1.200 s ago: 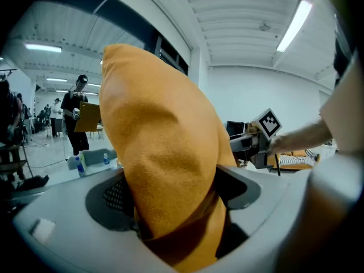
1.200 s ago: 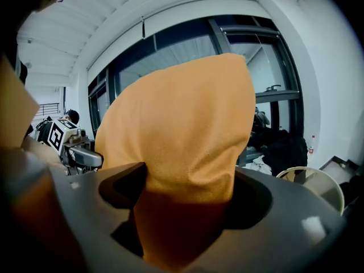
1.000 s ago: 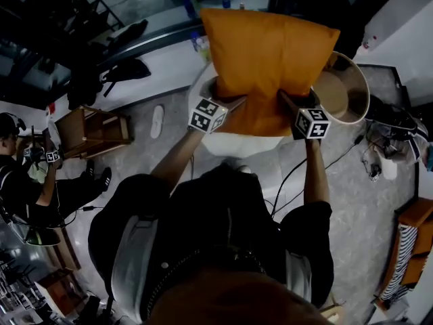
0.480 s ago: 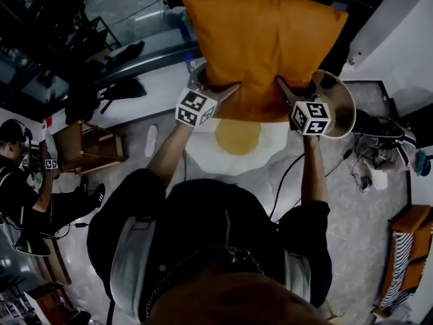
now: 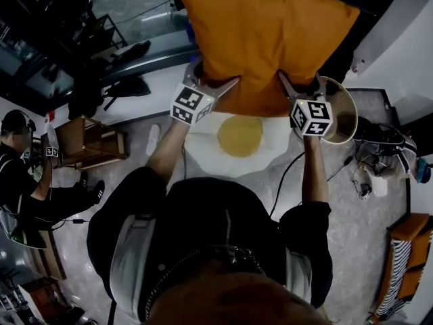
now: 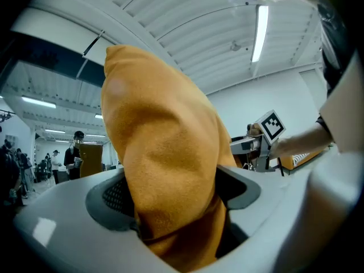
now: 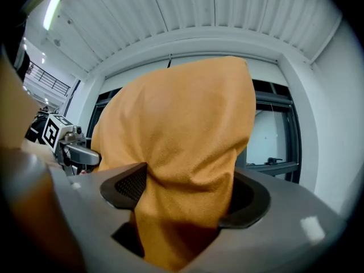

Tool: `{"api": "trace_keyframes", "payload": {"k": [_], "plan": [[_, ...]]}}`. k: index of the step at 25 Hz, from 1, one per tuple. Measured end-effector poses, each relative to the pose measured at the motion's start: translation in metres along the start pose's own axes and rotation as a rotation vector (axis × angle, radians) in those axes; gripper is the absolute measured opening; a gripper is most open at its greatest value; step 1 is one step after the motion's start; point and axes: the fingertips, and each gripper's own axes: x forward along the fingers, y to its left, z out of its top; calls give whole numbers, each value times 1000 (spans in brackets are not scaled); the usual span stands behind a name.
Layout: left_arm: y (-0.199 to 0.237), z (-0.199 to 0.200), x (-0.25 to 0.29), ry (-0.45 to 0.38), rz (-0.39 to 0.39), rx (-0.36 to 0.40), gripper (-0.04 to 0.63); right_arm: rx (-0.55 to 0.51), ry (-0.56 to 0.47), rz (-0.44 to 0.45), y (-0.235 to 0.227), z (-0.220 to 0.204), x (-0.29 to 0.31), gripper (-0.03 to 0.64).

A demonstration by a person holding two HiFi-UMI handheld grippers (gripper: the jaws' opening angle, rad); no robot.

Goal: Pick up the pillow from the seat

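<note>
pillow (image 5: 264, 39) is handling soft, light; left tool (image 5: 216, 81) is clamping its lower edge, right tool (image 5: 301, 85) is closing on it.

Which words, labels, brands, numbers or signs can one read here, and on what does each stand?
No readable text anywhere.
Cubes on the left tool and the right tool: only black-and-white square patterns, no letters.
The right tool's jaws are closing on the orange pillow, which is plain.

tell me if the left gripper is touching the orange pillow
Touching: in the left gripper view the pillow is bunched between the jaws of the left gripper, pressed against both.
</note>
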Motion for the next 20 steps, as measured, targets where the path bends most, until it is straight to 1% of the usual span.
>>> {"api": "trace_keyframes", "payload": {"k": [6,20], "plan": [[1,0,-9,-3,-4,-12,422,-3,8,-5,9,2,-3,387],[-6,1,-16,-9,-25,-25,422,-4,26,-29,15,3,-15,382]]}}
